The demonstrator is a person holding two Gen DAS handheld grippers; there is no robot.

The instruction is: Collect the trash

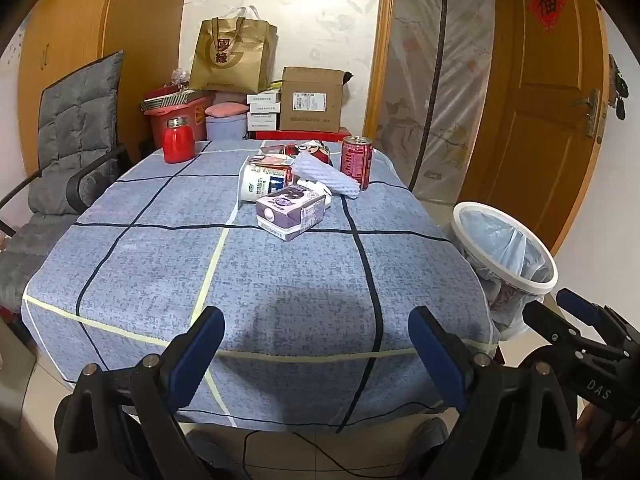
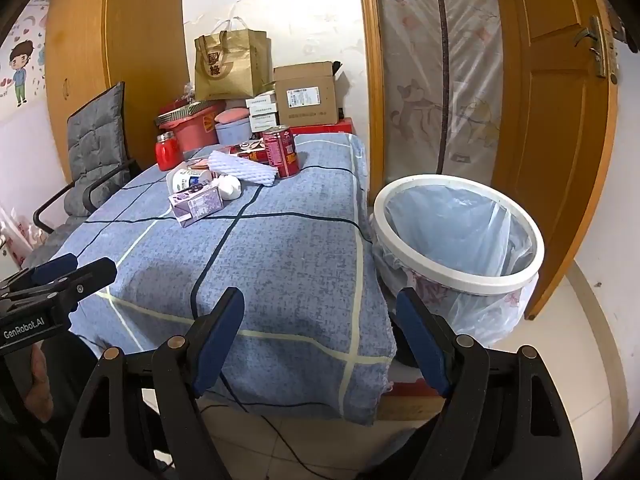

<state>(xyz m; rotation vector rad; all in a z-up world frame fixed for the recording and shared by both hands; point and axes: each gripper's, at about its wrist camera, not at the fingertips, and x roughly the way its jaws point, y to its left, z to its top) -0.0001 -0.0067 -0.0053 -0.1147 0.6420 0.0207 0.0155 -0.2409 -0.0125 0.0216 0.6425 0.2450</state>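
The left gripper [image 1: 316, 354] hangs at the table's [image 1: 160, 264] near edge, jaws spread and empty. The trash sits clustered at the far side: white cup [image 1: 262, 183], purple carton [image 1: 291, 213], foam sleeve [image 1: 326, 175], red can [image 1: 356, 161]. The right gripper [image 2: 320, 342] is likewise spread and empty. The lined bin [image 2: 460, 232] stands just beside the table's right edge. Collection appears not yet begun. The next move calls for a forward reach to the carton, the nearest item.
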